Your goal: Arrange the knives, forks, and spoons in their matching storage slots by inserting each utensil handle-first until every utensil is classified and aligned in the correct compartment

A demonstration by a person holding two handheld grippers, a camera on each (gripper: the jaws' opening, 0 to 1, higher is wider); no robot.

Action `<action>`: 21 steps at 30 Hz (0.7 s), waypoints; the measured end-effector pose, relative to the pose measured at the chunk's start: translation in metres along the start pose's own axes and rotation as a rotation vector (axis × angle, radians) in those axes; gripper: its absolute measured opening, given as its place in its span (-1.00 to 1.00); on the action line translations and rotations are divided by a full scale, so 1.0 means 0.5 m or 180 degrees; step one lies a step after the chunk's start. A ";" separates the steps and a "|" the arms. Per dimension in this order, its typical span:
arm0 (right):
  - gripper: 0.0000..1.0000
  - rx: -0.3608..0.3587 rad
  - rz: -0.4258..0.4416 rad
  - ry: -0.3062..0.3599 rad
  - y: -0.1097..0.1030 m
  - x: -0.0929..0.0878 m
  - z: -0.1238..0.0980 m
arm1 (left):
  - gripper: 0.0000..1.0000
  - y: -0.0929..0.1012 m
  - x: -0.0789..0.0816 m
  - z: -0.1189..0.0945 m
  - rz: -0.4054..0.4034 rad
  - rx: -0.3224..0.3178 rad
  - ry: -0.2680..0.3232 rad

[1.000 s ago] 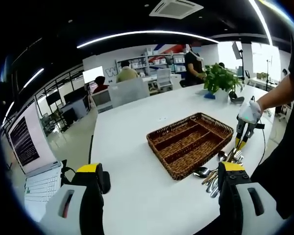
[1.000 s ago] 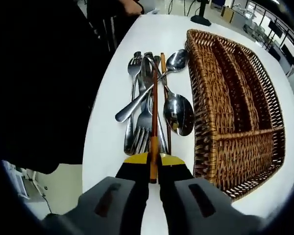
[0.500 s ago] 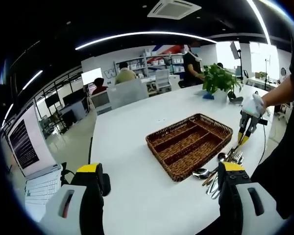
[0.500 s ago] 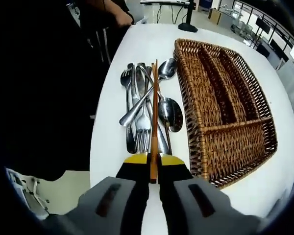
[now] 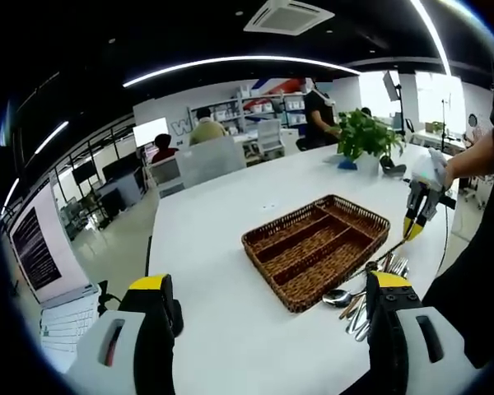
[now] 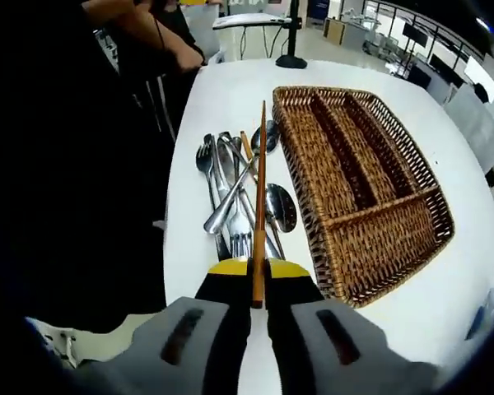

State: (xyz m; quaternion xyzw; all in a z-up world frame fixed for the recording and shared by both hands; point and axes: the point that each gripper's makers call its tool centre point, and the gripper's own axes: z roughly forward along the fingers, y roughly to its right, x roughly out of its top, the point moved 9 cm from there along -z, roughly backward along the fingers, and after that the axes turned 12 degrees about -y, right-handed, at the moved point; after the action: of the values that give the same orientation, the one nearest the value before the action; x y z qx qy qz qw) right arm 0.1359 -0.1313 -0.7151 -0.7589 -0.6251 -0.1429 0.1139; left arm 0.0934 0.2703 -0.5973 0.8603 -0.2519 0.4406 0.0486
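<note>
White table [image 6: 222,99]; wooden-handled utensil [image 6: 260,189] lengthwise along right tongs [image 6: 258,271].

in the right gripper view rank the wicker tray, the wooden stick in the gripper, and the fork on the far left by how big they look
1. wicker tray
2. wooden stick, though nearness to the camera inflates it
3. fork

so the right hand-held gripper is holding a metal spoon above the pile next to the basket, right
Not a spoon. The right gripper view shows the right hand-held gripper shut on a slim wooden stick, held above the cutlery pile beside the wicker basket.
</note>
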 end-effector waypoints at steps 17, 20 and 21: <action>-0.95 -0.0177 0.0520 0.0127 -0.009 0.019 -0.025 | 0.99 0.016 0.013 0.002 0.0034 -0.0011 0.0060; -0.95 -0.0243 0.0717 0.0144 -0.008 0.031 -0.029 | 0.99 0.013 0.010 0.008 0.0042 -0.0032 0.0065; -0.95 -0.0272 0.0779 0.0140 -0.008 0.032 -0.030 | 0.99 0.011 0.009 0.011 0.0039 -0.0045 0.0060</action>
State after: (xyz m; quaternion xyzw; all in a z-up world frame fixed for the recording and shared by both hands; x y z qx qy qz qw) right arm 0.1339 -0.1209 -0.6955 -0.8303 -0.5186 -0.1711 0.1117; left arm 0.0970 0.2620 -0.5980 0.8541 -0.2598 0.4472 0.0543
